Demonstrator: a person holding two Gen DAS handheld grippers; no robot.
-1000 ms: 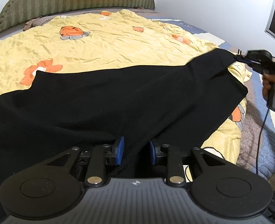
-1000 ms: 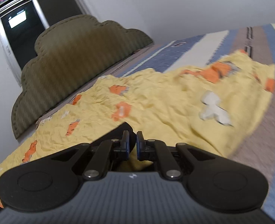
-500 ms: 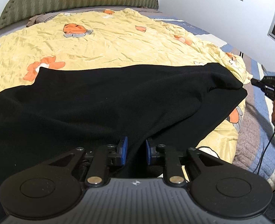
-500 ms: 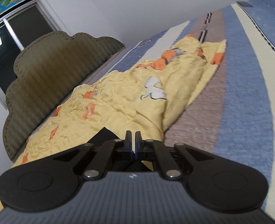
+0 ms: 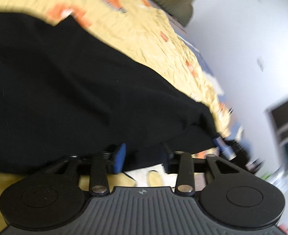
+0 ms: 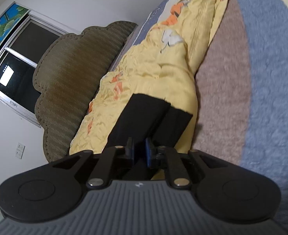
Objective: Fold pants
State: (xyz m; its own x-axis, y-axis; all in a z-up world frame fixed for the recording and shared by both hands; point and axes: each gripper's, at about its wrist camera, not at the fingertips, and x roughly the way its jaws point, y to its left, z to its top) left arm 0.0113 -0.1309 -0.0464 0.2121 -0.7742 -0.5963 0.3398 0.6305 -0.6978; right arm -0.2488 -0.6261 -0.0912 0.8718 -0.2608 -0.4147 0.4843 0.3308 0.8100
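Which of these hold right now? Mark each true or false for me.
1. The pants are black. True.
2. The right claw has black fabric between its fingers. True.
3. The quilt under the pants is plain white. False: it is yellow with orange prints.
4. The headboard is bright red. False: it is olive-brown.
5. The left wrist view is sharp. False: it is blurred.
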